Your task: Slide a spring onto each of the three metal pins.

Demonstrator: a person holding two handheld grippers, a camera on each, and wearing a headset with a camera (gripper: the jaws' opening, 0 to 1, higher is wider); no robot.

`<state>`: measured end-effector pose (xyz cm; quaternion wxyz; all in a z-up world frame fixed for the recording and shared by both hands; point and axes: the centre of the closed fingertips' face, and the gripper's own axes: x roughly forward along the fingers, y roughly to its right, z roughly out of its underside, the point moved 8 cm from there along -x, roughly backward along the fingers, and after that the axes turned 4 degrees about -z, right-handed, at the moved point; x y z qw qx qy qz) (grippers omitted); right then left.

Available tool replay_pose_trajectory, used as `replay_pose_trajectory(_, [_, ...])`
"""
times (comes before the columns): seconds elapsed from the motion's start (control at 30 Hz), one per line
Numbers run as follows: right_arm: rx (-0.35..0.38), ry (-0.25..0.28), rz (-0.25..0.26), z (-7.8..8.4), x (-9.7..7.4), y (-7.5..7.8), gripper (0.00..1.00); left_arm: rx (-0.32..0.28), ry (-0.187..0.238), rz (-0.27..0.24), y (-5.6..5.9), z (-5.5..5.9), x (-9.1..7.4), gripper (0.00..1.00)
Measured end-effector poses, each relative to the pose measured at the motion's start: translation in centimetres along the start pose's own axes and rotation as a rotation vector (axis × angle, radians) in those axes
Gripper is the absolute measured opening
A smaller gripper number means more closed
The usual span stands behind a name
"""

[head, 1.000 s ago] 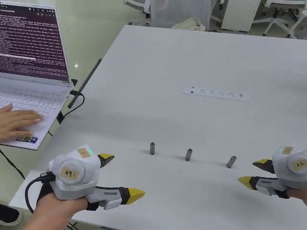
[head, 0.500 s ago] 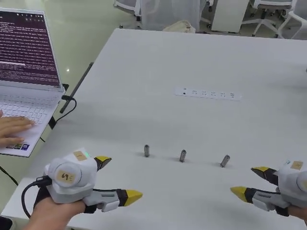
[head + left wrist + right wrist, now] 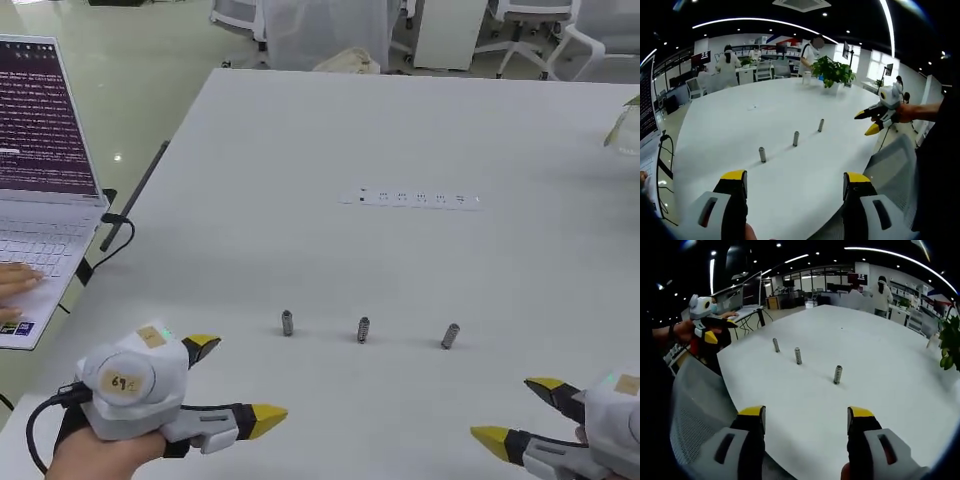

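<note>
row: I see three short grey posts standing in a line on my tabletop (image 3: pixel 400 130), well apart from each other
left pin (image 3: pixel 287 323): upright; coils too small to tell
middle pin (image 3: pixel 363 330): upright, middle spring (image 3: pixel 798 355) coiled round it
right pin (image 3: pixel 450 336): leaning slightly, right spring (image 3: pixel 838 374) coiled round it

Three upright springs (image 3: pixel 363 329) stand in a row on the white bench (image 3: pixel 400 130), the left tool (image 3: pixel 238 380) and right tool (image 3: pixel 516 410) both spread wide nearby.
</note>
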<state>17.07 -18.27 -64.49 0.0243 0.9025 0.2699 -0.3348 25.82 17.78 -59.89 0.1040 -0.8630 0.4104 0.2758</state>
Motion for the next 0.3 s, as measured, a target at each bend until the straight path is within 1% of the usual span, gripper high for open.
replay_pose_trajectory(0.1, [0.002,-0.005,0.001,0.35,0.17,-0.42,0.67,-0.002,0.000,0.003,0.12,0.02,0.08,0.75])
replay_pose_trajectory(0.17, [0.012,0.003,0.001,0.23,0.12,-0.60,0.68,0.000,-0.002,0.007,0.30,-0.03,0.12,0.76])
replay_pose_trajectory(0.3, [0.016,0.016,0.001,-0.09,0.09,-0.65,0.70,0.001,0.000,0.007,0.29,-0.13,0.15,0.76])
